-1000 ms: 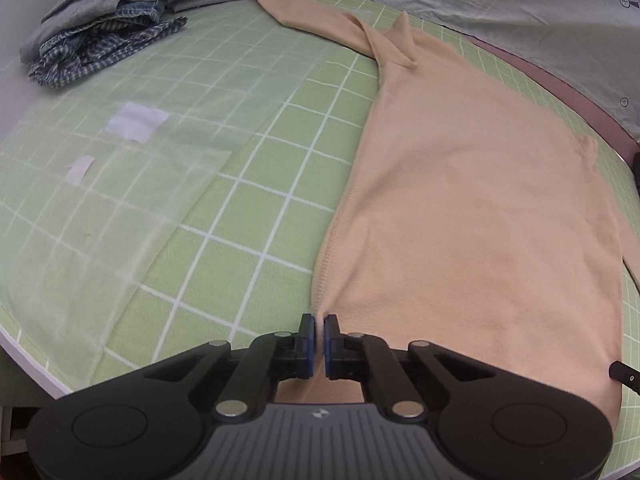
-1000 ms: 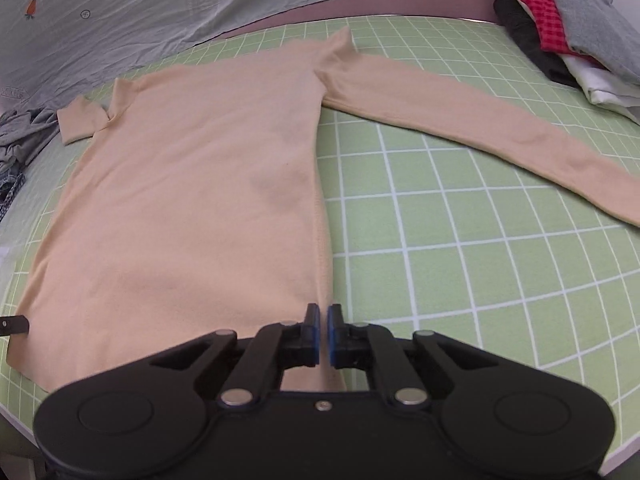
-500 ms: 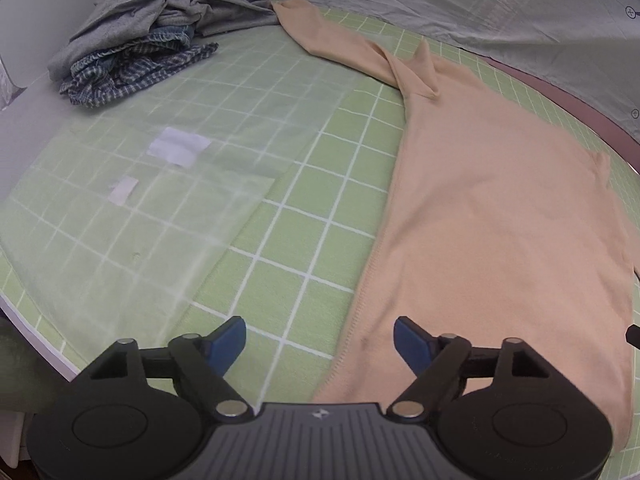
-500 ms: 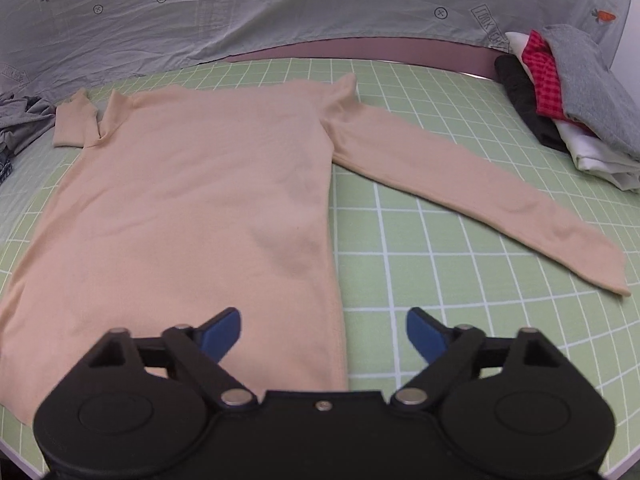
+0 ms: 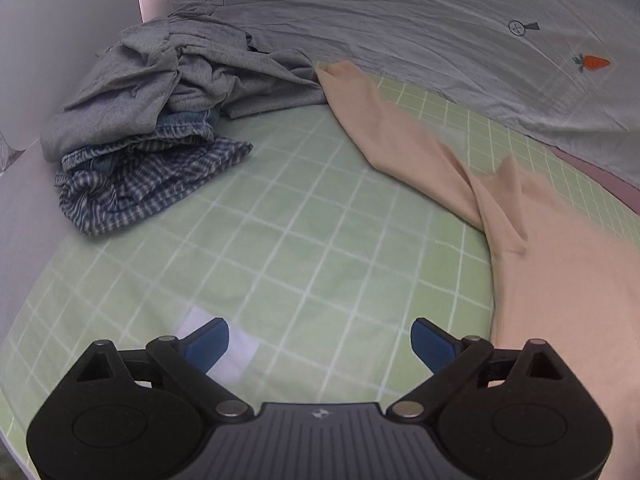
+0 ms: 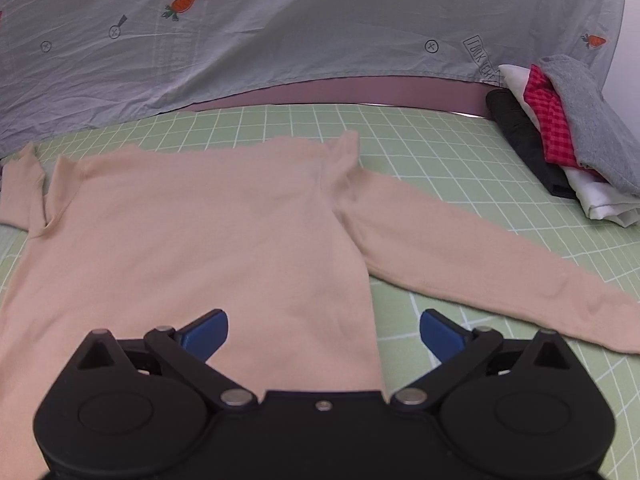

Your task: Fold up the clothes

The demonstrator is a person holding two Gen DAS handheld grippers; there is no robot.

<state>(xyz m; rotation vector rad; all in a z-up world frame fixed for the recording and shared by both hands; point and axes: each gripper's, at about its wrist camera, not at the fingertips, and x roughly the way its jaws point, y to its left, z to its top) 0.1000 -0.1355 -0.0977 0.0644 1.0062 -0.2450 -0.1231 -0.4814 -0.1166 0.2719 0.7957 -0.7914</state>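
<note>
A crumpled pile of grey and blue checked clothes [image 5: 148, 128] sits at the far left corner of the green grid mat [image 5: 280, 240], touching the cuff of the peach long-sleeved top [image 6: 192, 240], which lies flat across the mat's middle. A folded stack [image 6: 568, 136] occupies the far right corner. A second ago both grippers pinched the top's near hem; now the left gripper [image 5: 319, 340] is opening over bare mat, and the right gripper [image 6: 323, 332] is spread wide above the top's right side, gripping nothing.

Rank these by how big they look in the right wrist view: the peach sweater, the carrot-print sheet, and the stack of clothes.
1. and 2. carrot-print sheet and peach sweater: alike, and the sweater lies nearer, so unranked
3. stack of clothes, clearly smallest
</note>
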